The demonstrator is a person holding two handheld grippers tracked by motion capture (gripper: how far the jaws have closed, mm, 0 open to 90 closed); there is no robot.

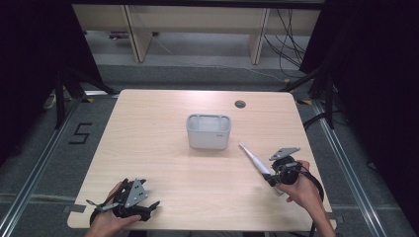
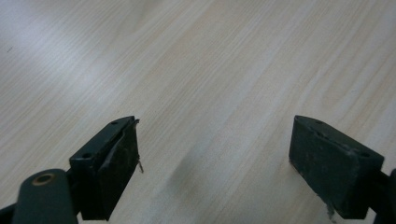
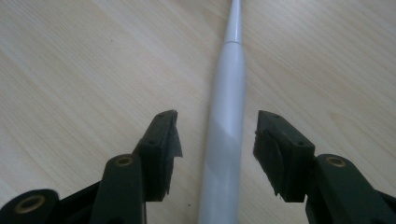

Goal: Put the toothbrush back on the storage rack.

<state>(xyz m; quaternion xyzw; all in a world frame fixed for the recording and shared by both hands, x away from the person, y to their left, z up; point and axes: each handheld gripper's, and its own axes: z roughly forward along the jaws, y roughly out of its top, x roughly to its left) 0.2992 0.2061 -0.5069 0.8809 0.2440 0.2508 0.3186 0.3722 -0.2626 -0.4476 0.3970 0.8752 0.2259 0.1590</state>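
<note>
Black curtains close in both sides of the room, and pale cabinet legs with loose cables stand on the grey floor beyond the light wooden table (image 1: 148,148). The tabletop has rounded corners and a small dark cable hole (image 1: 240,103) near its far edge. Wide bare wood lies to the left and in front of the white rectangular plastic bin (image 1: 208,131), which sits alone around the middle.

A slim white electric toothbrush (image 1: 254,159) lies flat on the wood, just right of the bin and apart from it, its bristled head toward the bin and its handle running back toward the near right edge.

The right hand (image 1: 302,190) reaches in from the near right, holding the right gripper (image 1: 271,177) low over the handle. In the right gripper view its jaws stand parted on either side of the handle (image 3: 226,116), with a gap showing on each side.

The left hand (image 1: 109,219) rests at the near left corner, close to the table's edge. The left gripper (image 1: 154,206) points right along that edge. The left gripper view shows its jaws spread wide over bare wood grain (image 2: 201,70), holding nothing.
</note>
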